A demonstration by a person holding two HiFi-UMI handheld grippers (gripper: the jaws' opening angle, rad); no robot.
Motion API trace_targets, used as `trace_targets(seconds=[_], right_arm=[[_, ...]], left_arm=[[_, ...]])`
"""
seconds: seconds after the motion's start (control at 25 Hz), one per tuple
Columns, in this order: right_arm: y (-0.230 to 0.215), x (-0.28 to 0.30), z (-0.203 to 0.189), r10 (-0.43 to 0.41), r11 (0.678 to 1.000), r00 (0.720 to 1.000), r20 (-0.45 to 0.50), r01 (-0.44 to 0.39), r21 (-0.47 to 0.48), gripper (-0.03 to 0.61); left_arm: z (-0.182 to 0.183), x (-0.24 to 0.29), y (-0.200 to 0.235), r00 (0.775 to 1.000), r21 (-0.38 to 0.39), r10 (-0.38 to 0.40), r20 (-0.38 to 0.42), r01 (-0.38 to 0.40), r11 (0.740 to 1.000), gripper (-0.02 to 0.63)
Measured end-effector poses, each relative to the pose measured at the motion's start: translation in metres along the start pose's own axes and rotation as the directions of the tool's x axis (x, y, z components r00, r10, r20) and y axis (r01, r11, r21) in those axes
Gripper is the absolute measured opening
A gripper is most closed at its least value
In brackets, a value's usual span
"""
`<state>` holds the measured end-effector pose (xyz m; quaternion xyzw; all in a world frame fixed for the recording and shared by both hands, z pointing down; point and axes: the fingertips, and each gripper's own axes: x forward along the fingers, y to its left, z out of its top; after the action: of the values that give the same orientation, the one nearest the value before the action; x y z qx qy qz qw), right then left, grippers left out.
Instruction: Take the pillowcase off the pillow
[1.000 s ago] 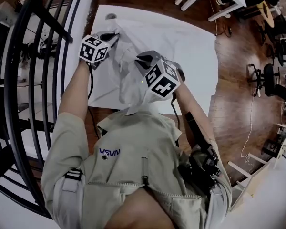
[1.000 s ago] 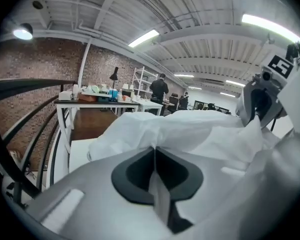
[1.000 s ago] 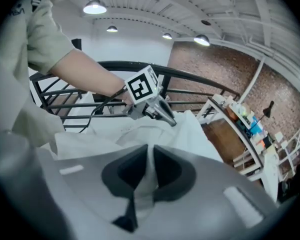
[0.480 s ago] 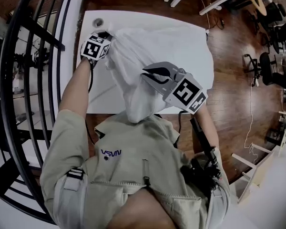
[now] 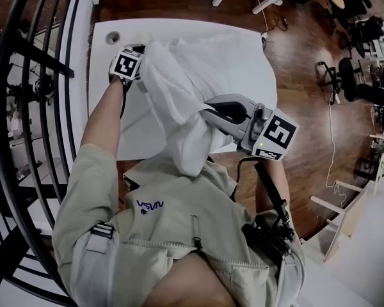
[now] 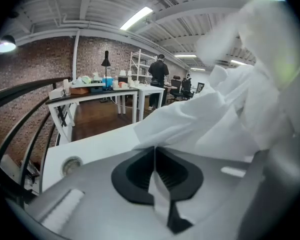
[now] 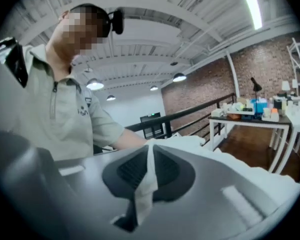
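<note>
Now | your right tool (image 5: 208,112) pinches pillowcase (image 5: 179,101), has swung up and right | left tool (image 5: 143,51) clamps far end | case stretched, not off.

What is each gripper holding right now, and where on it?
Both are shut on the white pillowcase. The left gripper pinches a thin fold at its far end, and the right gripper pinches a fold on the raised part nearer the person.
</note>
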<state>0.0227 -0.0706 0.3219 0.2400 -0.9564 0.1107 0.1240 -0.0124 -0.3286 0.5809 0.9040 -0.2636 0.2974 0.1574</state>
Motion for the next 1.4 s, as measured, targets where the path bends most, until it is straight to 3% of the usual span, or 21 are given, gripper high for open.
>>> trace_targets(seconds=[0.12,0.24,0.44,0.52,0.6,0.68,0.8,0.88,0.96,1.08,1.2,1.32,1.4], right_arm=[[-0.006,0.000,0.006,-0.020,1.000,0.999,0.047,0.019,0.015,0.014],[-0.021,0.007,0.007,-0.011,1.000,1.000,0.025,0.011,0.013,0.018],[-0.028,0.068,-0.034,0.022,1.000,0.988,-0.153,-0.021,0.008,0.042],[-0.027,0.091,-0.052,0.034,0.999,0.975,-0.218,-0.032,0.010,0.051],[-0.028,0.109,-0.066,0.035,0.999,0.963,-0.265,-0.036,0.003,0.057],[-0.029,0.120,-0.073,0.035,0.999,0.958,-0.286,-0.039,-0.008,0.107],[-0.037,0.112,-0.063,-0.009,0.999,0.968,-0.250,-0.001,-0.037,0.140],[-0.051,0.092,-0.054,-0.070,0.995,0.969,-0.236,0.052,-0.081,0.160],[-0.067,0.068,-0.057,-0.140,0.983,0.953,-0.270,0.101,-0.154,0.178],[-0.091,0.031,-0.083,-0.228,0.956,0.894,-0.385,0.130,-0.264,0.220],[-0.106,0.007,-0.111,-0.266,0.944,0.836,-0.479,0.126,-0.305,0.269],[-0.114,0.004,-0.136,-0.282,0.943,0.803,-0.525,0.132,-0.304,0.293],[-0.116,0.009,-0.147,-0.278,0.947,0.797,-0.537,0.134,-0.291,0.293]], left_arm=[[0.004,0.004,-0.015,0.996,-0.087,-0.068,0.060,0.073,0.994,0.009],[0.020,-0.012,-0.018,0.988,-0.147,-0.108,0.114,0.125,0.981,0.023],[-0.021,-0.076,0.027,0.993,-0.174,-0.034,0.113,0.054,0.983,0.113],[-0.033,-0.108,0.033,0.987,-0.240,0.010,0.158,0.029,0.970,0.159],[-0.035,-0.138,0.020,0.974,-0.300,0.028,0.223,0.041,0.953,0.160],[-0.030,-0.163,-0.008,0.959,-0.335,-0.002,0.284,0.101,0.937,0.210],[-0.020,-0.190,-0.069,0.935,-0.353,-0.122,0.332,0.243,0.904,0.251],[-0.021,-0.198,-0.107,0.931,-0.342,-0.207,0.300,0.307,0.888,0.320],[-0.031,-0.197,-0.132,0.944,-0.306,-0.246,0.219,0.306,0.901,0.406],[-0.045,-0.188,-0.154,0.959,-0.251,-0.265,0.105,0.283,0.926,0.497],[-0.057,-0.172,-0.165,0.956,-0.286,-0.288,0.052,0.290,0.913,0.566],[-0.071,-0.156,-0.160,0.961,-0.349,-0.274,0.039,0.270,0.897,0.565],[-0.078,-0.145,-0.156,0.967,-0.344,-0.255,0.013,0.244,0.907,0.514]])
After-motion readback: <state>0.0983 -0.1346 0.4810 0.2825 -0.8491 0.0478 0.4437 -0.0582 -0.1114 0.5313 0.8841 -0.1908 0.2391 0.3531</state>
